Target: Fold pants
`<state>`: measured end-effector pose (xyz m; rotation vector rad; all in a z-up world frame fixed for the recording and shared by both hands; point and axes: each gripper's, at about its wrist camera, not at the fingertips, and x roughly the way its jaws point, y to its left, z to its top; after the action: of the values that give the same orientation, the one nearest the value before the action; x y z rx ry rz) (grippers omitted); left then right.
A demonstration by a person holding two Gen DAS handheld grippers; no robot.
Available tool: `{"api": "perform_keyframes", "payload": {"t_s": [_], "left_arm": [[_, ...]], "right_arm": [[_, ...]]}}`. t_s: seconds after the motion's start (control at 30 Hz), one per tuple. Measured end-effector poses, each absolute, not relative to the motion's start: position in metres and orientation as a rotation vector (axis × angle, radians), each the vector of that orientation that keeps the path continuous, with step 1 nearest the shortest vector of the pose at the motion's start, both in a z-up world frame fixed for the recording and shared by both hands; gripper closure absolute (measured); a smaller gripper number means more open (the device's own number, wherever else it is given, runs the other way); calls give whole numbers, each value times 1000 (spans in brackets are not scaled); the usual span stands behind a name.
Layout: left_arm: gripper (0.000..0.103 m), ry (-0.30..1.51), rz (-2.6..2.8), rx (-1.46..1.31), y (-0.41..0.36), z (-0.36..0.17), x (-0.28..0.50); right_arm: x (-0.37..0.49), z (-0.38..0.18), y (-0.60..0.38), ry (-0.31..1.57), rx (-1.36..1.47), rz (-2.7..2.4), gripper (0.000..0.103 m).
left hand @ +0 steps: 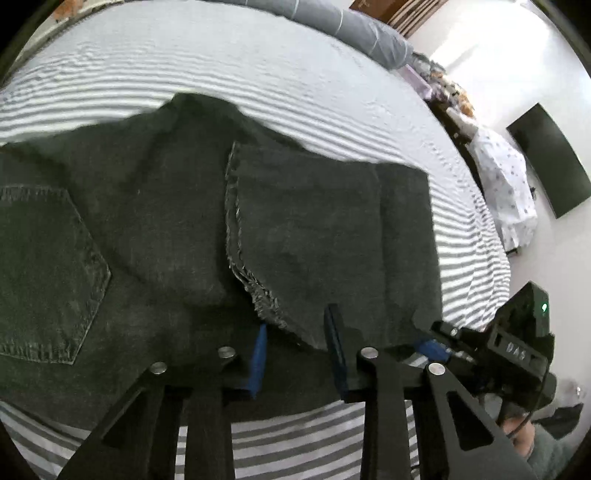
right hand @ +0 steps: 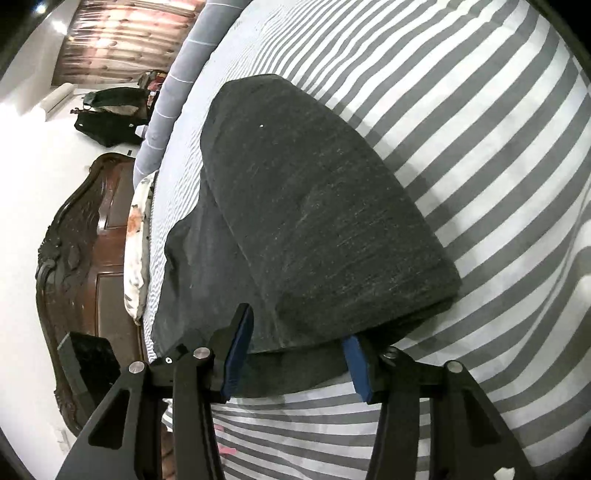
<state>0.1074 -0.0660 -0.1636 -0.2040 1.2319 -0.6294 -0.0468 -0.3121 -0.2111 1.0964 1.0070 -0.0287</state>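
Dark grey jeans [left hand: 166, 221] lie on the striped bed, the legs folded back so the frayed hem [left hand: 236, 236] rests on the seat part; a back pocket [left hand: 44, 273] shows at left. My left gripper [left hand: 297, 339] is open, its blue pads on either side of the folded hem corner at the near edge. In the right wrist view the folded legs [right hand: 314, 221] form a thick fold. My right gripper [right hand: 295, 354] is open, its jaws on either side of the fold's near edge. The right gripper's body [left hand: 517, 343] shows in the left view.
The grey-and-white striped bedsheet [right hand: 480, 147] spreads all around. A grey bolster [left hand: 351, 26] lies at the far side. A dark wooden headboard [right hand: 81, 251] and a floral pillow [right hand: 138, 240] stand at the left of the right view. A black screen [left hand: 550, 162] hangs on the wall.
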Motion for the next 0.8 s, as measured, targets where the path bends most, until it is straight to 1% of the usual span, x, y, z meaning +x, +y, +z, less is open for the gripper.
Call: {"api": "perform_keyframes", "payload": {"t_s": [0.07,0.2,0.37,0.4,0.43,0.47,0.5,0.53,0.57,0.6,0.67,0.7,0.8], "left_arm": [[75,1230,-618,-199,-69,-163,110],[75,1300,-569,-203,-75,-178,121],[75,1334,-550,-283,-68,-186,131],[75,1329,-549,-286,-67,-185,131],[80,1323,-543,-287,-67,-185,133],[88,1319,-531,-280,-66,-185,132],[98,1312,-514,-263,-65,-185,131],[98,1311,-513,-259,-64,-185,131],[99,1301,-513,-265,-62,-183,129],[99,1296,-514,-264,-62,-180,127],[99,1276,-520,-252,-61,-174,122],[99,1259,-523,-248,-61,-170,118],[99,1214,-526,-244,-57,-158,109]], "right_arm": [[-46,-211,-313,1001,1115,-27,57],[-45,-211,-317,1018,1133,-46,57],[-41,-200,-321,1040,1016,-100,57],[-42,-200,-323,1036,1019,-107,59],[-45,-201,-327,1034,1033,-119,59],[-46,-202,-329,1031,1051,-125,62],[-48,-203,-331,1035,1058,-135,68],[-49,-205,-333,1044,1053,-147,72],[-49,-205,-332,1059,1036,-163,79],[-50,-204,-332,1064,1022,-170,85],[-49,-201,-330,1085,976,-187,91],[-47,-198,-328,1094,946,-193,93],[-45,-189,-320,1106,877,-210,95]]}}
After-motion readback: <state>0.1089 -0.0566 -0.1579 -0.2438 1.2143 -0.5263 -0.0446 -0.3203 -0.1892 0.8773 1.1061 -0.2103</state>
